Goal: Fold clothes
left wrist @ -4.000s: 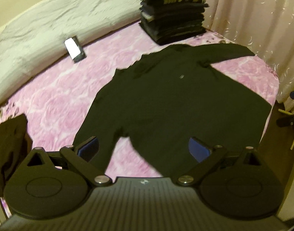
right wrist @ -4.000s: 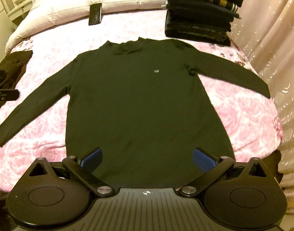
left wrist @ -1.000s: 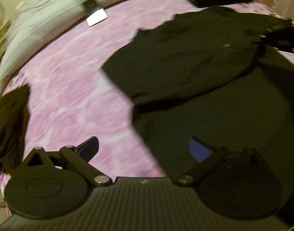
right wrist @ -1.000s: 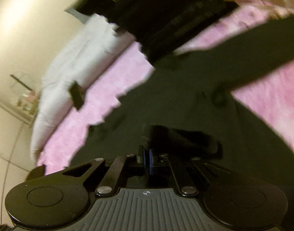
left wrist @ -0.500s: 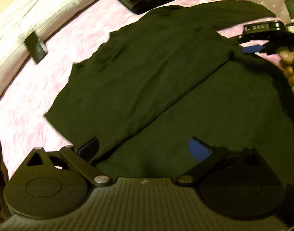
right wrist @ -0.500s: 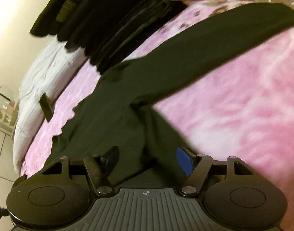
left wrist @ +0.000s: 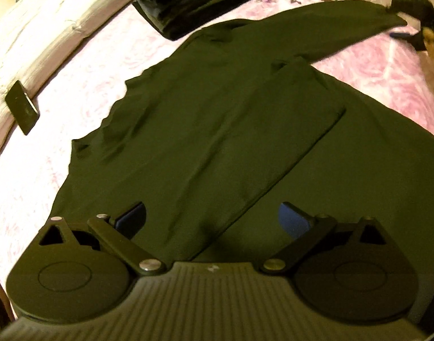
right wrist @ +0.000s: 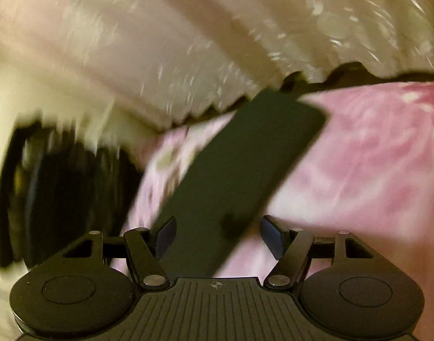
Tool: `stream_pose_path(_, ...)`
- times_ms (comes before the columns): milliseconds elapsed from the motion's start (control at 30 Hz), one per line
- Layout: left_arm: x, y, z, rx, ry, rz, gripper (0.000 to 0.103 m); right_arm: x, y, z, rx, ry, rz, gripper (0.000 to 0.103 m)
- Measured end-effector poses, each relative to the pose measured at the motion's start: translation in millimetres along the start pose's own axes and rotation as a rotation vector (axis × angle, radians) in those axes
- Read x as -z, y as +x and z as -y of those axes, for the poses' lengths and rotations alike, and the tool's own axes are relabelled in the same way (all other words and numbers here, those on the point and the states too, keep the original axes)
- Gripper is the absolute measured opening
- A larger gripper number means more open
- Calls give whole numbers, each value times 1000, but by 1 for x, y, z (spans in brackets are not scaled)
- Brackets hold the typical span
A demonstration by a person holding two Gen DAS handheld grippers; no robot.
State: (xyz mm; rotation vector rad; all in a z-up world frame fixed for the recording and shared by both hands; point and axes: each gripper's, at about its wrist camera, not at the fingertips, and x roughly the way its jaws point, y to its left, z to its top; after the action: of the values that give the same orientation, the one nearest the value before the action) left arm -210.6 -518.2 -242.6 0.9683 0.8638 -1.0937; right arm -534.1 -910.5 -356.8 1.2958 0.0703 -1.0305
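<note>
While the dark long-sleeved shirt point(left wrist: 217, 130) is lying flat on the pink floral bedspread point(left wrist: 387, 65) with one sleeve already folded across its body, the other sleeve point(right wrist: 239, 176) is stretching out alone toward the bed's edge by the curtain point(right wrist: 188, 42). The right gripper point(right wrist: 217, 237) is hanging right over that sleeve with its jaws spread and nothing between the pads; they have just been opening. The sleeve's long axis is running away from the fingers, up and slightly right, toward its cuff. The left gripper point(left wrist: 212, 216) is hovering over the shirt's hem, likewise released and empty. The right hand is clearly the nearer one, so the next pinch is probably falling to it.
</note>
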Motion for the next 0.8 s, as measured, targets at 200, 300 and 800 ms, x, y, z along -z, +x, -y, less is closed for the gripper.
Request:
stream_pose_path(200, -16, 6, 5, -1, 13, -1, 98, -29, -5, 16, 0, 116, 36, 10)
stream_pose_path(300, -18, 3, 0, -10, -9, 15, 98, -30, -10, -11, 86, 2, 30, 8)
stream_pose_path(800, 89, -53, -93, -97, -274, 58, 98, 356, -82, -342, -615, -1219, -137, 66)
